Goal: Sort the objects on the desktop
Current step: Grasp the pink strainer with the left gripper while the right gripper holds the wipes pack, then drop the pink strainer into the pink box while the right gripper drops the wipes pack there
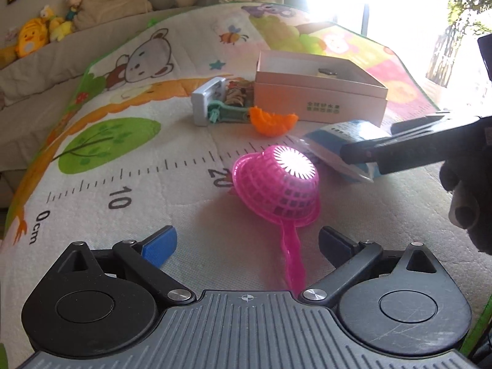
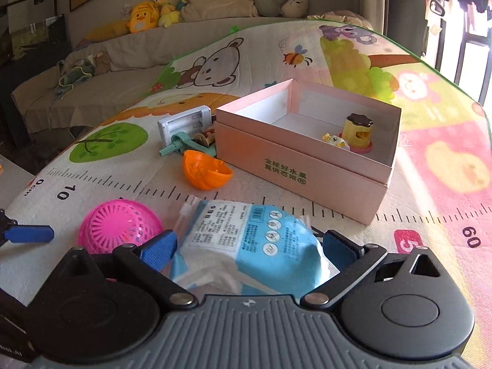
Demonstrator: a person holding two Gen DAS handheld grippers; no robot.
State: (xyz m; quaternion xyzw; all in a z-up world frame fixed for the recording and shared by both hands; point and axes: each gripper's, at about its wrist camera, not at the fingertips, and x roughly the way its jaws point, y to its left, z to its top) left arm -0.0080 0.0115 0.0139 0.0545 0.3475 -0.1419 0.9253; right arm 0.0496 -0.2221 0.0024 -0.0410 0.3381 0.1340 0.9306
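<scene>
The right gripper (image 2: 249, 246) is bracketing a soft blue-and-white plastic packet of cotton swabs (image 2: 246, 240). Its blue-padded fingers are sitting against both sides of the packet, but firm clamping cannot be confirmed. In the left wrist view the packet (image 1: 338, 144) is lying low over the printed children's play mat (image 1: 138, 184), near the box, which suggests a pickup for transfer.

The left gripper (image 1: 246, 246) is standing wide and holding nothing. It is straddling the handle of an overturned pink plastic mesh strainer (image 1: 276, 190), probably the next item.

The open pink cardboard box (image 2: 307, 166) is serving as the collection container. It is holding a yellow toy cake with a brown top (image 2: 358, 132) and a small pale toy figure (image 2: 335, 141), both in the right-hand corner.

Outside the box, just beside its left wall, a grey battery charger (image 2: 184, 126), a teal plastic clip (image 2: 181, 144) and an orange plastic half-shell (image 2: 204, 169) are awaiting sorting.
</scene>
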